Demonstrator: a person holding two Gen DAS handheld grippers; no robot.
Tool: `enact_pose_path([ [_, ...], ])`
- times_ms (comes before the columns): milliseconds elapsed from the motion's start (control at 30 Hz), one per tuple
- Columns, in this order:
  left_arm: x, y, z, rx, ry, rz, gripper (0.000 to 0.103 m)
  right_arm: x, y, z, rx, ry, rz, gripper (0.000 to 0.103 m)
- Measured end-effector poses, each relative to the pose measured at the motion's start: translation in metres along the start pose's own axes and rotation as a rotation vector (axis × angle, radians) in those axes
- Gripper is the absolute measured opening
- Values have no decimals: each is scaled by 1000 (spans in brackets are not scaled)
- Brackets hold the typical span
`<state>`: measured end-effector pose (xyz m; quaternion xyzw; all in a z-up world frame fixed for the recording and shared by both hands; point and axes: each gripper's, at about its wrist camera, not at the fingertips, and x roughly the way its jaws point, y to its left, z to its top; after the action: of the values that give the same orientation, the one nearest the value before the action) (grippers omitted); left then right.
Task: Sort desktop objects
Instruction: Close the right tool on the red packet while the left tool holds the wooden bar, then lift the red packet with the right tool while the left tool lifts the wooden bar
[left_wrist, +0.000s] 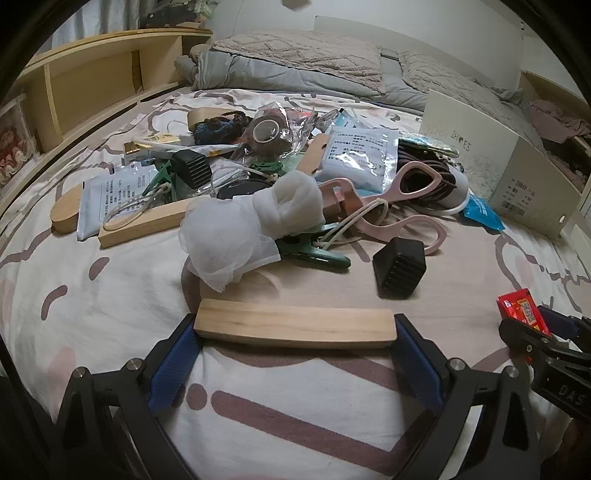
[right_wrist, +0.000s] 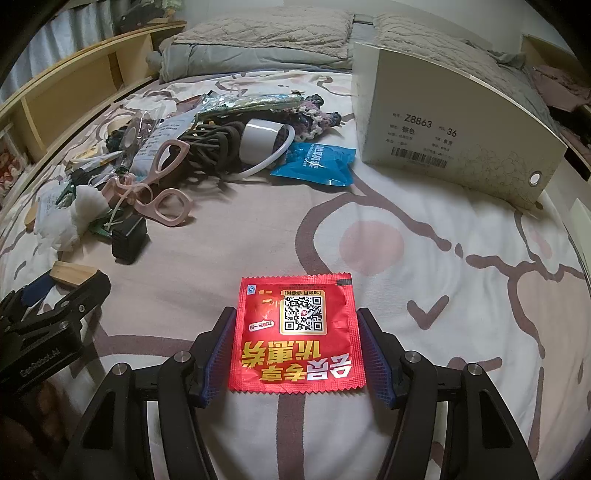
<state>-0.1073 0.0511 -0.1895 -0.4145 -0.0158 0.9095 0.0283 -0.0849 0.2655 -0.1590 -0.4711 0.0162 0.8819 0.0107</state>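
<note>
The red sachet (right_wrist: 295, 334) sits pinched edge to edge between the right gripper (right_wrist: 297, 350) pads, low over the bedsheet (right_wrist: 443, 288). The left gripper (left_wrist: 295, 352) clamps the wood block (left_wrist: 295, 326) by its ends. This looks like the pick-up step; next, each item likely needs carrying to its group. Only the right view shows the sachet whole and the shoebox (right_wrist: 443, 122) label; the left shows the clutter pile (left_wrist: 258, 177) closely.
</note>
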Motion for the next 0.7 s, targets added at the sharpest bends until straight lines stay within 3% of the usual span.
enact_pose_path([
  [700, 2, 0, -1, 1, -3, -2, 100, -3, -2, 0, 7, -24, 13, 63],
])
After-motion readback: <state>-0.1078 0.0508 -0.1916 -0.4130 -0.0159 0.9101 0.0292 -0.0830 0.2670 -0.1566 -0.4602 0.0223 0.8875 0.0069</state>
